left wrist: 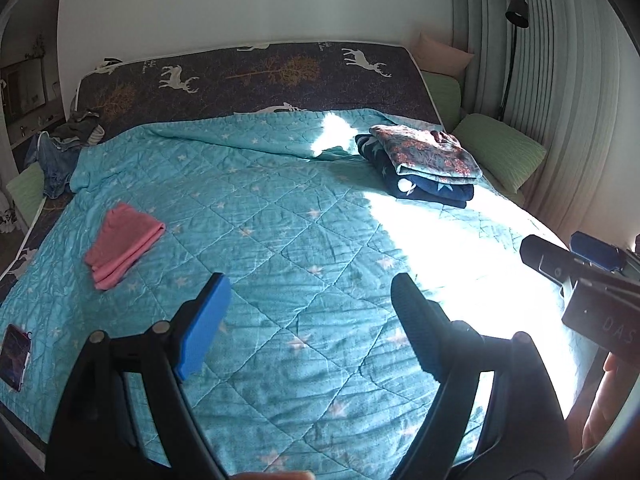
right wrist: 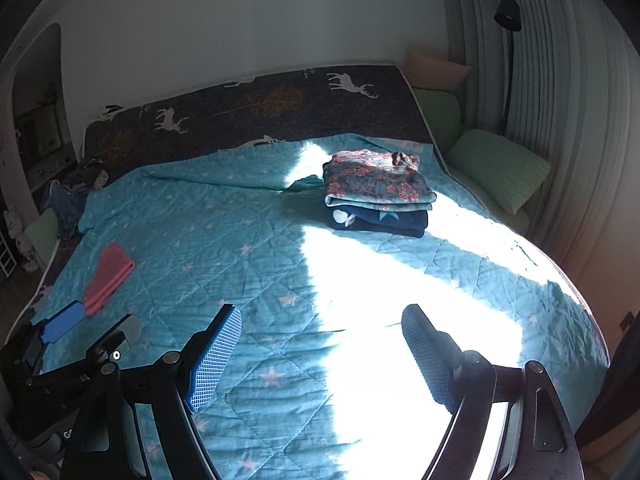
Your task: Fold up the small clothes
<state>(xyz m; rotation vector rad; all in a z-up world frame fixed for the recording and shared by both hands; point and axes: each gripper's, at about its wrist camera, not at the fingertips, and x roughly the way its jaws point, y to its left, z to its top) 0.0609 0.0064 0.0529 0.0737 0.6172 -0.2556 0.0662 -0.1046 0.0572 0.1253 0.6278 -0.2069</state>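
A folded pink cloth point(left wrist: 124, 244) point(right wrist: 108, 278) lies on the left of the teal star quilt point(left wrist: 280, 220) point(right wrist: 240, 240). At the far right a folded floral garment point(left wrist: 428, 152) point(right wrist: 376, 180) rests on a folded navy star garment point(left wrist: 432, 188) point(right wrist: 380, 220). My left gripper point(left wrist: 310, 292) point(right wrist: 98, 326) hovers open over the near quilt, nothing between its fingers. To its right, my right gripper point(right wrist: 322, 316) point(left wrist: 568, 256) has its jaws opening to their widest above the sunlit patch, also with nothing between them.
Unfolded clothes, with jeans among them point(left wrist: 60, 152) point(right wrist: 68, 200), are heaped at the far left corner. A phone point(left wrist: 14, 356) lies near the left edge. Green pillows point(left wrist: 500, 148) point(right wrist: 500, 164), a black lamp point(left wrist: 516, 10) and curtains point(left wrist: 560, 100) line the right side.
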